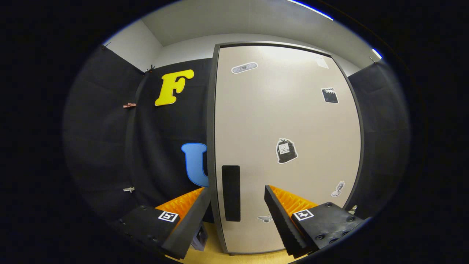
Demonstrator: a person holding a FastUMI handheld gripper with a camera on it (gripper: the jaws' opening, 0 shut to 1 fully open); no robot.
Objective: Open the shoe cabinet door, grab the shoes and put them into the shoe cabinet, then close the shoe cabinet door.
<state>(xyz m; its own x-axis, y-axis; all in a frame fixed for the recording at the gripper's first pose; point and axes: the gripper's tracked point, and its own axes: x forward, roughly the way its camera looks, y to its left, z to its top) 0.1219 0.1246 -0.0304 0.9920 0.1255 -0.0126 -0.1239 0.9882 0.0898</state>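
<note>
The shoe cabinet (285, 121) stands upright just ahead of me, a tall pale door in a dark frame with several small stickers on it. Its door looks closed. A dark vertical handle (231, 193) sits low near the door's left edge. My gripper (237, 192) is open, and the handle lies between the two fingers, a little beyond their tips. The left finger reaches past the door's left edge, and the right finger is in front of the door panel. Nothing is held.
Black cloth walls flank the cabinet on both sides, with small clips (129, 105) pinned on the left one. A light wooden floor (227, 256) shows under the cabinet. A small greyish object (199, 238) lies on the floor behind the left finger.
</note>
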